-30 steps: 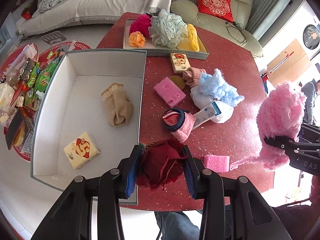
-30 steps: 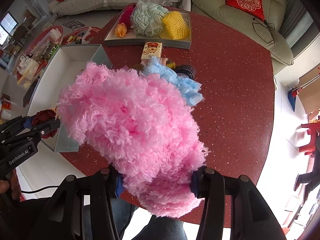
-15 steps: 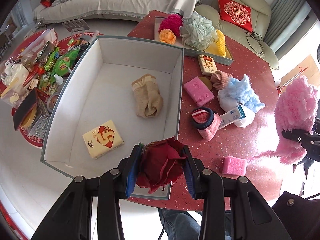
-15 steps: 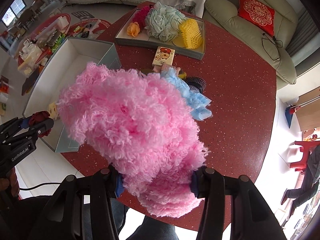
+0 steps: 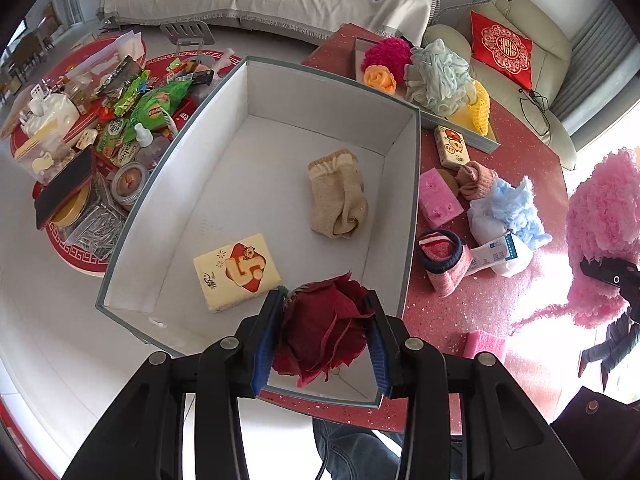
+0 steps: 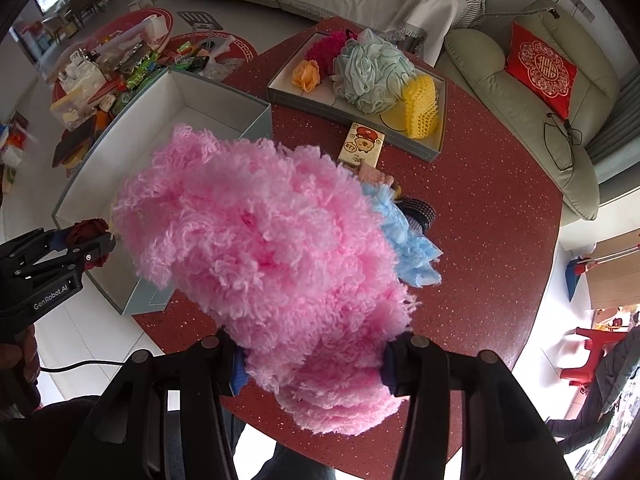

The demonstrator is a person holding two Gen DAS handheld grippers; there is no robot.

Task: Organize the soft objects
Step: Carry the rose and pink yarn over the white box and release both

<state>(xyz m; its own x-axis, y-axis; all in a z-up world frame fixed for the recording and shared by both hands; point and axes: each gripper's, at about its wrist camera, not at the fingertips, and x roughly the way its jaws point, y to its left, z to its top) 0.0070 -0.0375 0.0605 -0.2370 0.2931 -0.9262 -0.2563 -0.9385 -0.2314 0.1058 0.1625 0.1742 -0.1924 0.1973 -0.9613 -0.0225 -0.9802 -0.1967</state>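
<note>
While the left hand-held gripper (image 5: 323, 338) held a dark red fabric flower (image 5: 324, 336) over the white box (image 5: 412, 200), only a beige sock (image 5: 338, 196) and a tissue pack (image 5: 236, 270) lay inside. From the right view, the right hand-held gripper (image 6: 312, 360) clamped a pink fluffy ball (image 6: 264, 248) above the table (image 6: 480, 240); several soft things were left.

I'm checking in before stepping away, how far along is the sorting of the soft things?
Partly done. The white box already holds a beige sock. The left gripper grips a dark red flower over it; the right gripper grips a pink fluffy ball. Blue fluff and a pink sponge remain on the table.
</note>
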